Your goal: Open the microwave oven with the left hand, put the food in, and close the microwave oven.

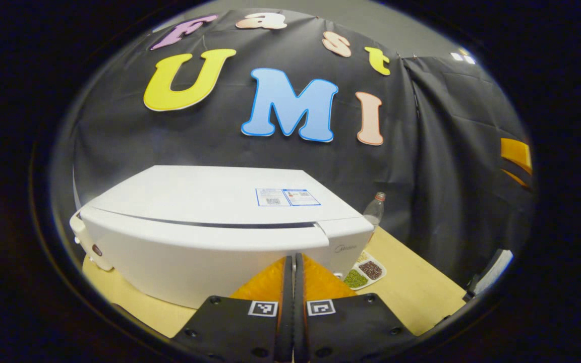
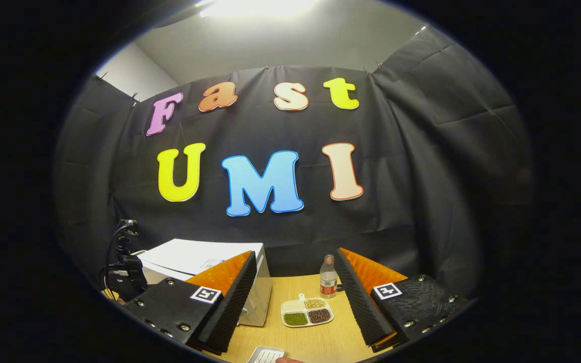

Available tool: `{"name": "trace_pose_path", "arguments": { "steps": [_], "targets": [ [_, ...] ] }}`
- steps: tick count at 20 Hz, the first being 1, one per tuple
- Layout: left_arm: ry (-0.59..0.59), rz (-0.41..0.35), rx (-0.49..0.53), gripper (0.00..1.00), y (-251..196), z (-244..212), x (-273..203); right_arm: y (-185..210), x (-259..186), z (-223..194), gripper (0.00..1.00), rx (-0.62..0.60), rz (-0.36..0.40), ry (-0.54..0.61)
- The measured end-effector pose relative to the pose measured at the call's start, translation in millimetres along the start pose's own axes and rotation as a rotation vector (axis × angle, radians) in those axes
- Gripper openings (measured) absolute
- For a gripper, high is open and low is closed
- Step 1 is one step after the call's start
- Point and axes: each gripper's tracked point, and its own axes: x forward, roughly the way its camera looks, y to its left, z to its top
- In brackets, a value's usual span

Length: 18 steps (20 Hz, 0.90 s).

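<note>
The white microwave (image 1: 210, 222) stands on the wooden table (image 1: 411, 287) with its door closed. My left gripper (image 1: 293, 258) is shut with nothing between its fingers, tips close to the right part of the microwave's front. The food is a white divided tray (image 1: 366, 272) of beans and grains, lying on the table right of the microwave. In the right gripper view my right gripper (image 2: 295, 254) is open and held above the table, and the tray (image 2: 306, 311) lies farther off between its fingers. The microwave (image 2: 205, 259) is at the left there.
A clear plastic bottle (image 2: 328, 282) stands behind the tray near the black cloth wall; it also appears beside the microwave as the bottle (image 1: 375, 209). A black device with cables (image 2: 124, 269) sits left of the microwave. A small white object (image 2: 265, 355) lies at the near table edge.
</note>
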Motion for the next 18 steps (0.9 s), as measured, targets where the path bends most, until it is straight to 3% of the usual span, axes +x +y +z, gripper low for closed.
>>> {"name": "trace_pose_path", "arguments": {
  "steps": [18],
  "targets": [
    [-0.001,0.035,-0.012,0.07,9.4,1.1,11.9,11.7,-1.8,-2.5,0.94,-0.010,0.024,0.007]
  ]
}}
